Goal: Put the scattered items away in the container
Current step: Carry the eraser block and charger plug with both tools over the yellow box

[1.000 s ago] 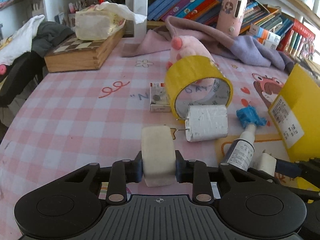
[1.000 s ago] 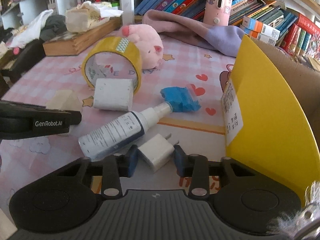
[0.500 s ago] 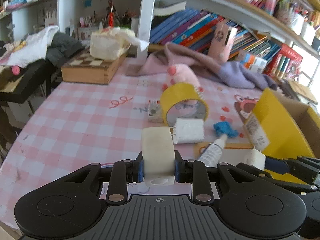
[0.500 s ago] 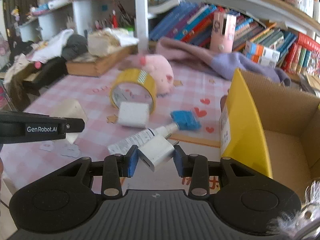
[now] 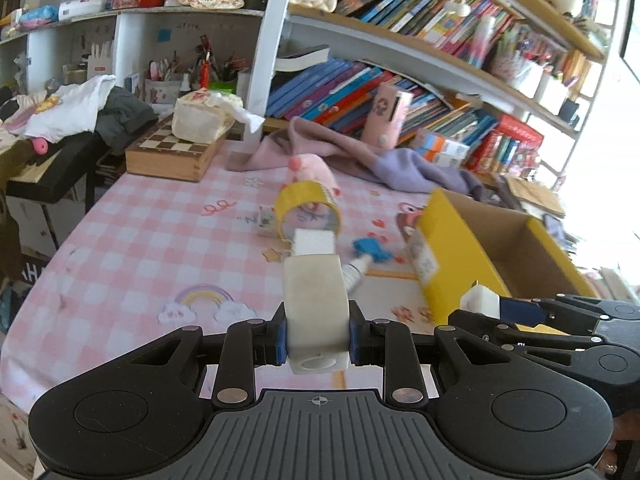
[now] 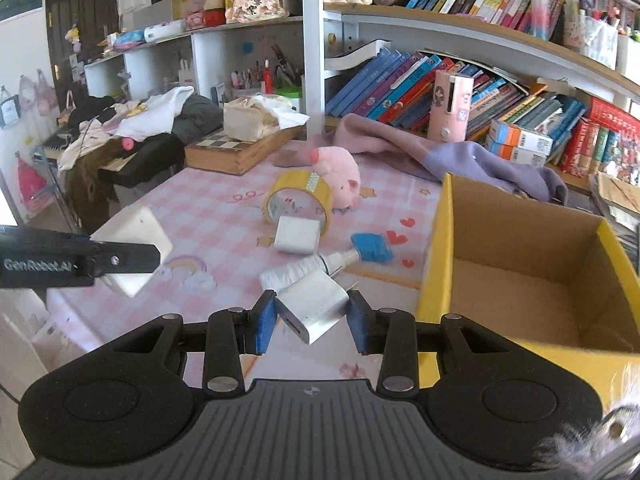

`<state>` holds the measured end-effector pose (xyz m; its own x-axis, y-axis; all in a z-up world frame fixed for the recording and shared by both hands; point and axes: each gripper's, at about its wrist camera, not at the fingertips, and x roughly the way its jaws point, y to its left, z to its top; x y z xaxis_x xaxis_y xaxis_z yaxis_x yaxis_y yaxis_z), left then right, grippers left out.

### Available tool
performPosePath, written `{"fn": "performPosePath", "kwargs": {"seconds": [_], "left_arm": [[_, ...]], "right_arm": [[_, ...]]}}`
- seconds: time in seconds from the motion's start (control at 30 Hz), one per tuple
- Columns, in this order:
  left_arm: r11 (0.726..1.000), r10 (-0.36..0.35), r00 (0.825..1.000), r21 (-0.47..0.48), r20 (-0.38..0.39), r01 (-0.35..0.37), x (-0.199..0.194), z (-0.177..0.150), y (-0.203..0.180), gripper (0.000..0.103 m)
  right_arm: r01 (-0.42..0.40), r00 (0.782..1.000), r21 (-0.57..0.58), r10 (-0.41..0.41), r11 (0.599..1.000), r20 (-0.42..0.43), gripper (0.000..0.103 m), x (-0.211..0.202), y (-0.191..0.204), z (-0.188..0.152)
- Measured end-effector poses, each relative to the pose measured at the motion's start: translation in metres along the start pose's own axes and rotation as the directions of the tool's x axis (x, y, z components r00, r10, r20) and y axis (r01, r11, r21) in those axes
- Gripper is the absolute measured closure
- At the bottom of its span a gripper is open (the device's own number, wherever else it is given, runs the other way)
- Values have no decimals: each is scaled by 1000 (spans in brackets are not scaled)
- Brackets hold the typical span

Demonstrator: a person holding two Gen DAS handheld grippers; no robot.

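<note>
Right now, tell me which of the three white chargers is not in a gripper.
The white charger lying on the pink tablecloth against the yellow tape roll. The other two are clamped: one in the left gripper, one in the right gripper.

Both wrist views look forward and downward along their fingers, from above the near edge of the pink checked tablecloth (image 5: 132, 240), toward the bookshelves (image 6: 460, 52). They share the tape roll (image 5: 306, 208) and yellow box (image 6: 440, 264).

Chessboard box (image 6: 236, 151) w/ tissue pack (image 6: 252, 119); books (image 6: 400, 80) on shelf.
</note>
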<state>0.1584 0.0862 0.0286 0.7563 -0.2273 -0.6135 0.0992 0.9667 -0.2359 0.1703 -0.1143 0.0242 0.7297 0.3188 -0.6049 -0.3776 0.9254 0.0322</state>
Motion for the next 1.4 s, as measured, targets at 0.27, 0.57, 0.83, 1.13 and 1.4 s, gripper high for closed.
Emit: {"fn": "performPosePath", "kwargs": {"seconds": [0.27,0.57,0.83,1.13,1.4], "left_arm": [[997,-78,997,19,-14,78,-40,-34,-29,78],[984,-169,985,53,-44,172,-55,-60,-60,78],[964,-236,967,100,-96,245,-55,-70,-84,78],[936,-296,946,158,-131,315,-53,-73,-112,78],[903,-337,924,216,-184,372,-43,-71,-135,78]], "right_arm": [[57,998,65,-56,996,-9,67,-59,1,-37],[134,991,108,-130,985,-39,67,-100,-8,-74],[234,971,169,-223,957,-82,67,-125,-23,-94],[322,946,209,-304,923,-113,67,-149,-35,-109],[360,930,234,-329,903,-163,67,-153,-51,-109]]}}
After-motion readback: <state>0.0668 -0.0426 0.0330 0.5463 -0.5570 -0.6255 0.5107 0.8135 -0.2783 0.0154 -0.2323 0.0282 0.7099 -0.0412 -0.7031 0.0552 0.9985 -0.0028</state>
